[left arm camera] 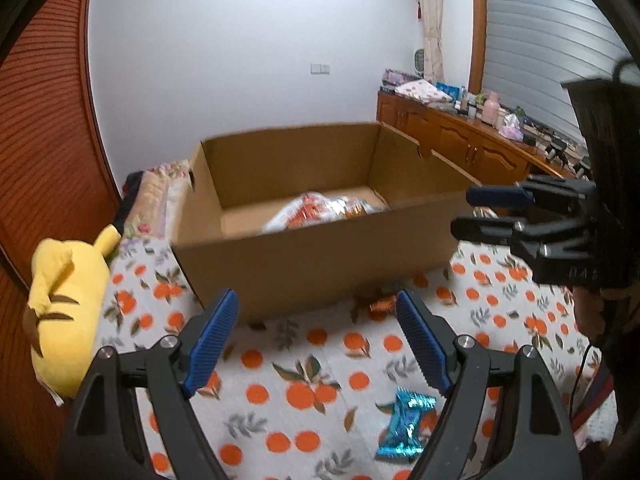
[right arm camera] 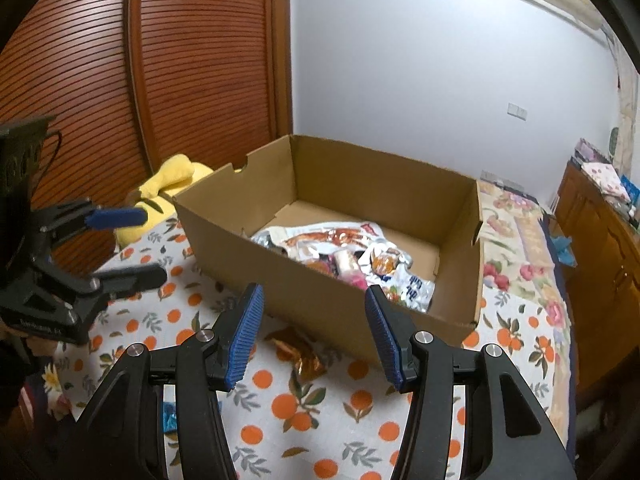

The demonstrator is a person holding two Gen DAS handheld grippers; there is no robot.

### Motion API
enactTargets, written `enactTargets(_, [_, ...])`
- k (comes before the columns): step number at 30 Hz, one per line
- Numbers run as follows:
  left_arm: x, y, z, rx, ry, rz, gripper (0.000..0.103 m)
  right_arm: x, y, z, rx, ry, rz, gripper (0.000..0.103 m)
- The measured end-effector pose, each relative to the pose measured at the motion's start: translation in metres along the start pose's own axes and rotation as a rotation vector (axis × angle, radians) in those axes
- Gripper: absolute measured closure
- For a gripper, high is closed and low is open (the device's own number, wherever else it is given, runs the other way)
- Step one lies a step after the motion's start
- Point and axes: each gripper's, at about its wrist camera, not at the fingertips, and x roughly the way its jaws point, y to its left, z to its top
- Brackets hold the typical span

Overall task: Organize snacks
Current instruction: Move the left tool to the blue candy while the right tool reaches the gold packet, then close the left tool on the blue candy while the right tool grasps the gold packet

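Note:
An open cardboard box (left arm camera: 304, 264) (right arm camera: 320, 296) stands on the orange-print bed cover, with several snack packets (right arm camera: 352, 252) (left arm camera: 320, 210) piled inside. My left gripper (left arm camera: 316, 312) (right arm camera: 132, 240) is open and empty, low over the cover just before the box's near wall. A shiny blue snack packet (left arm camera: 404, 428) lies below it, near the right finger. A brown-orange wrapped snack (right arm camera: 298, 350) (left arm camera: 380, 304) lies at the foot of the box. My right gripper (right arm camera: 314, 306) (left arm camera: 472, 208) is open and empty, above that snack and beside the box.
A yellow plush toy (left arm camera: 68, 300) (right arm camera: 168, 188) lies left of the box, against a slatted wooden wardrobe (right arm camera: 160, 60). A wooden sideboard (left arm camera: 460, 140) crowded with bottles and bags runs along the right. A floral blanket (right arm camera: 516, 248) covers the bed beyond the box.

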Motion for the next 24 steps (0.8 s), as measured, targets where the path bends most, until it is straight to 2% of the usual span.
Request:
enactTargets(9, [0.026, -0.020, -0.048, 0.012, 0.118, -0.067, 0.022, 0.010, 0.005, -0.026, 0.012, 0.050, 0.023, 0.051])
enactTargets(20, [0.036, -0.036, -0.081, 0.009, 0.188, -0.160, 0.026, 0.031, 0.009, -0.044, 0.005, 0.113, 0.032, 0.052])
enactTargets(24, [0.040, -0.042, -0.087, 0.025, 0.211, -0.164, 0.032, 0.038, 0.011, -0.046, 0.004, 0.128, 0.033, 0.052])
